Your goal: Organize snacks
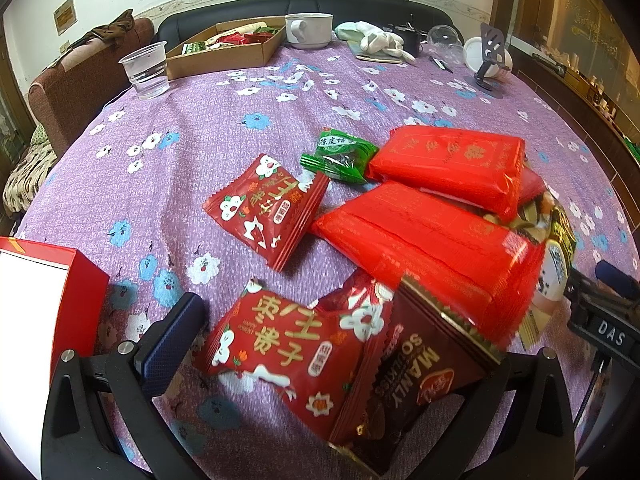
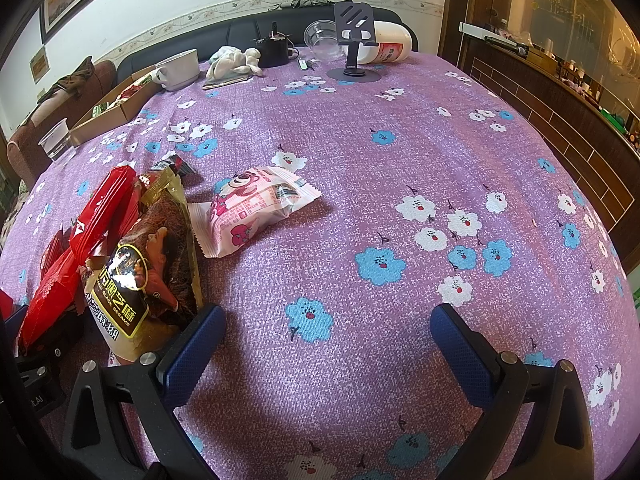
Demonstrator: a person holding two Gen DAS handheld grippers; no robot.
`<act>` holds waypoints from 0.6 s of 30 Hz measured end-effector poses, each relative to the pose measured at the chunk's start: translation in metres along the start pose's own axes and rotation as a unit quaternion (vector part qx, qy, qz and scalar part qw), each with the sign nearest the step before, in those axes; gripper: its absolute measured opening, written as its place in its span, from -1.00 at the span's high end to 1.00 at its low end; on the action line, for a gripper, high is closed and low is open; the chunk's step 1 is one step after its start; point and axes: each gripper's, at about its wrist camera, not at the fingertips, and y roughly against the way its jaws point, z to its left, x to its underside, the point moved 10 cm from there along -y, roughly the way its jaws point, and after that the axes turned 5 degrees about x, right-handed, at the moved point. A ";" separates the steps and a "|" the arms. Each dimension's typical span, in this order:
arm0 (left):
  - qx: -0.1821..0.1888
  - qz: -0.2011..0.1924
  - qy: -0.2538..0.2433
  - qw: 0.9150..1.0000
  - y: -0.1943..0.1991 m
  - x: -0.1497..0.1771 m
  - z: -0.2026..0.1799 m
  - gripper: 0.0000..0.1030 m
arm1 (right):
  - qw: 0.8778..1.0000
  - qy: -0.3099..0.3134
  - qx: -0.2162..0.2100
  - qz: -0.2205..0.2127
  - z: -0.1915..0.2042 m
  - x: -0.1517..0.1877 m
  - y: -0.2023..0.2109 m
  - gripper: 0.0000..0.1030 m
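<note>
Left wrist view: the left claw [image 1: 320, 356] is spread over the tabletop [image 1: 200, 128], a red jujube packet [image 1: 280, 344] and a brown Manly packet [image 1: 416, 392] lying between its fingers. At 1 o'clock lie two red packs [image 1: 432, 216].

Right wrist view: the right claw [image 2: 324, 340] is spread and empty; a pink packet [image 2: 256, 208] lies at 11 o'clock beside a black sesame bag [image 2: 148, 264].

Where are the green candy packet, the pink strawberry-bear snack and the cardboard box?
green candy packet [image 1: 342, 158], left wrist view, middle of wrapper.
pink strawberry-bear snack [image 2: 256, 206], right wrist view, middle of packet.
cardboard box [image 1: 224, 58], left wrist view, front wall.
</note>
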 end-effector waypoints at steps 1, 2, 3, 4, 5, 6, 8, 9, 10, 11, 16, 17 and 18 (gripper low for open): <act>-0.001 0.008 0.000 1.000 0.002 0.003 0.000 -1.00 | 1.000 0.000 0.000 0.000 0.000 0.000 0.000 -1.00; -0.004 0.018 0.006 1.000 0.004 0.006 0.002 -1.00 | 1.000 0.000 0.000 0.000 0.000 0.000 0.000 -1.00; -0.008 0.029 0.012 0.999 0.006 0.009 0.003 -1.00 | 1.000 0.000 0.000 0.000 0.000 0.000 0.000 -1.00; -0.012 0.032 0.016 0.999 0.013 0.012 0.003 -1.00 | 1.000 0.000 0.000 0.000 0.000 0.000 0.000 -1.00; -0.014 0.023 0.015 1.000 0.020 0.012 -0.001 -1.00 | 1.000 0.000 0.000 0.000 0.000 0.000 0.000 -1.00; -0.017 0.003 0.010 1.000 0.034 0.011 0.000 -1.00 | 1.000 -0.002 0.000 0.000 -0.001 0.000 0.000 -1.00; -0.031 -0.043 -0.010 0.999 0.062 0.003 -0.004 -1.00 | 1.000 -0.005 0.003 0.001 0.000 0.000 0.001 -1.00; -0.030 -0.065 -0.021 0.997 0.076 0.000 -0.008 -1.00 | 1.000 -0.007 0.005 0.002 0.000 0.001 0.000 -1.00; -0.027 -0.086 -0.032 0.995 0.092 -0.002 -0.012 -1.00 | 1.000 -0.009 0.006 0.005 0.000 0.002 0.001 -1.00; -0.023 -0.102 -0.040 0.994 0.107 -0.003 -0.016 -1.00 | 1.000 -0.009 0.006 0.008 0.000 0.005 0.002 -1.00; 0.003 -0.147 -0.074 0.986 0.152 0.003 -0.022 -1.00 | 1.000 -0.007 0.003 0.006 0.002 0.014 0.009 -1.00; 0.004 -0.151 -0.078 0.985 0.156 0.004 -0.021 -1.00 | 1.000 -0.001 -0.001 0.006 0.002 0.015 0.009 -1.00; 0.004 -0.155 -0.083 0.985 0.162 0.007 -0.020 -1.00 | 1.000 0.002 -0.004 0.007 0.002 0.015 0.009 -1.00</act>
